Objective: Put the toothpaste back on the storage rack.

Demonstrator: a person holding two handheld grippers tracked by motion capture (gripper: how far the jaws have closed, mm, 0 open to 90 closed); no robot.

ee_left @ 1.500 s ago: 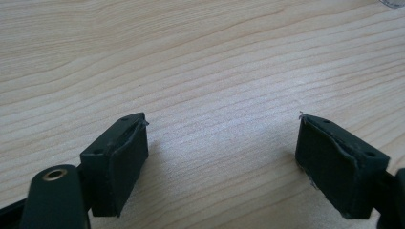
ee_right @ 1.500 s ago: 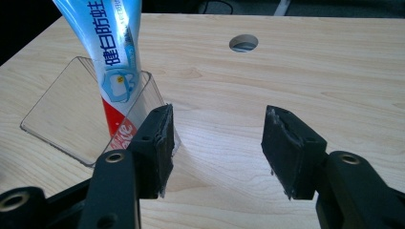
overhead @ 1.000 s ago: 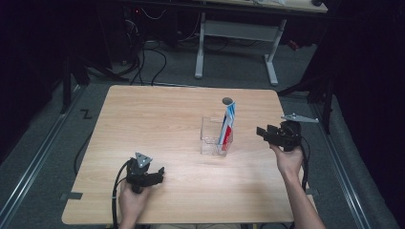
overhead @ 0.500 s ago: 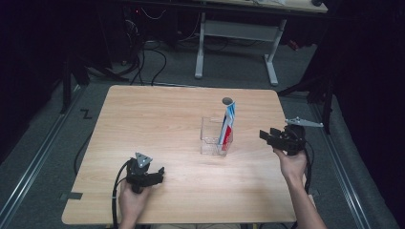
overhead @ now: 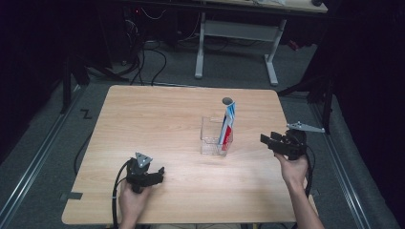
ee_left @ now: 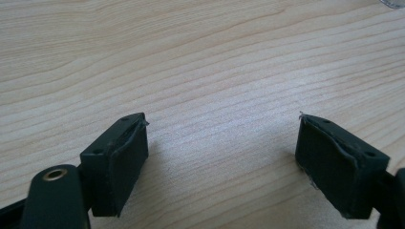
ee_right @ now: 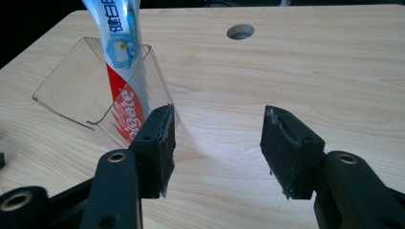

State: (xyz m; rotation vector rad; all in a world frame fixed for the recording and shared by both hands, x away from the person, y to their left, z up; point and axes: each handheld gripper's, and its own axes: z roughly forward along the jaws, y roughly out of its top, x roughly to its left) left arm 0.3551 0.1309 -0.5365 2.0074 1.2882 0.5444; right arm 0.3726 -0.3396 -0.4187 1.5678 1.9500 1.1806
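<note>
Glossy toothpaste tube (overhead: 227, 125) upright in clear plastic box (overhead: 210, 140), frame centre; right gripper (overhead: 268, 141) released, backed off rightward; left gripper (overhead: 158, 174) released.

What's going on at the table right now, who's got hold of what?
Nobody holds anything. A toothpaste tube stands tilted in a clear plastic holder near the middle of the wooden table. The right gripper sits to the right of the holder, jaws open and empty, pointing towards it but apart from it. The left gripper rests low over the near left part of the table, jaws also open with bare wood between them.
</note>
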